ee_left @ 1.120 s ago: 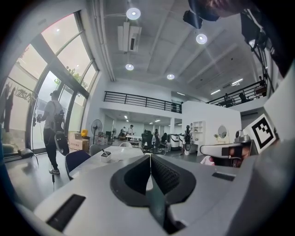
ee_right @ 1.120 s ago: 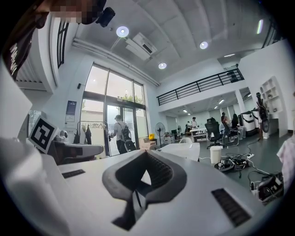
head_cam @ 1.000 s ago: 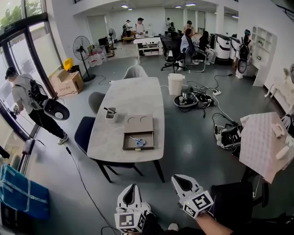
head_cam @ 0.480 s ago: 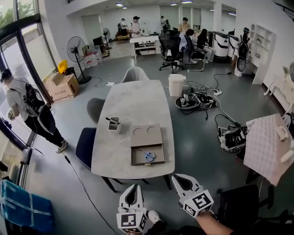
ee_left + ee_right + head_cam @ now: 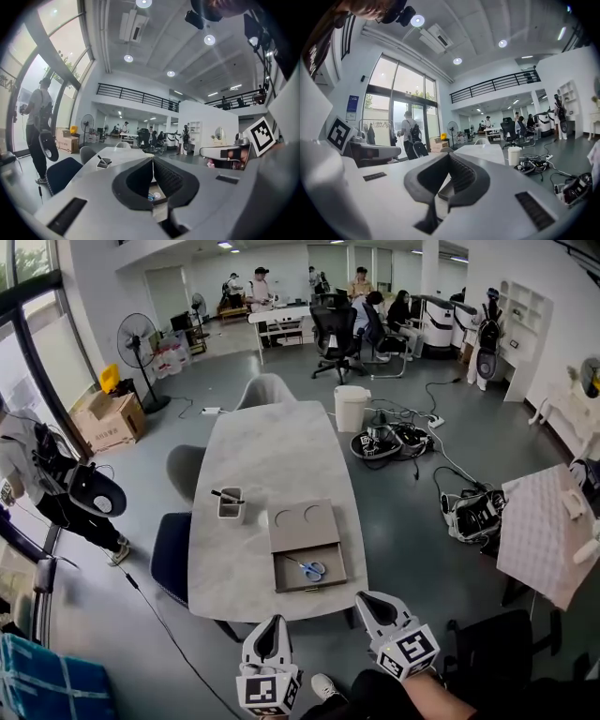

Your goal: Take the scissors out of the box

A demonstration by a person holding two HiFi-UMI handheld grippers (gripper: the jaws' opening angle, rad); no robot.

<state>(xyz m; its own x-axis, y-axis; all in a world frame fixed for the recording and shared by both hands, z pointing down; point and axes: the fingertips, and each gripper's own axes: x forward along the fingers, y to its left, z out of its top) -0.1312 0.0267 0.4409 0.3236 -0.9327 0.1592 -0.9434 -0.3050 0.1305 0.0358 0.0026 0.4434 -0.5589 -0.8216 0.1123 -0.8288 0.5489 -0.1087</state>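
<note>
The grey oval table (image 5: 272,456) sits nearer than a second ago, so the approach is under way. The blue-handled scissors (image 5: 312,569) lie untouched in the shallow brown box (image 5: 309,588). The left gripper (image 5: 272,624) and right gripper (image 5: 370,604) have their jaws pressed together, empty.

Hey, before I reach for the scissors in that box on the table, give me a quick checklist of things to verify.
1. Box open: ok. The box is uncovered; its lid lies just beyond it on the table.
2. Scissors accessible: ok. The scissors lie flat in the box with nothing on them.
3. Grippers free: ok. The left gripper and right gripper hold nothing.
4. Jaws ready to grasp: not ok. Both are shut.
5. Close enough: not ok. Both grippers hang over the floor, short of the table's near edge.
6. Clutter: ok. The pen holder stands apart from the box.
</note>
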